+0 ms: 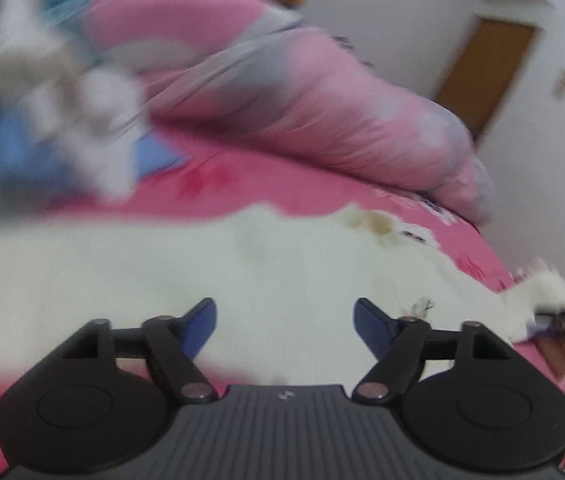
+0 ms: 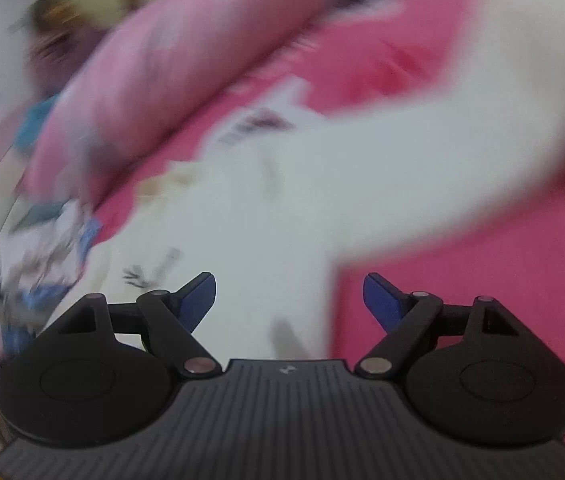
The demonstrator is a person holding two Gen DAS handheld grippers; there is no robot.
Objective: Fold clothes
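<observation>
White garment (image 1: 210, 264) lies spread on pink bedsheet (image 1: 242, 188), pink quilt (image 1: 302, 120) bunched beyond it. Left gripper (image 1: 285, 316) and right gripper (image 2: 289, 292) both over garment, jaws wide apart, empty. Views blurred.

white garment (image 2: 282, 208) smeared by blur — heap of clothes (image 1: 54, 112) at left indistinct
</observation>
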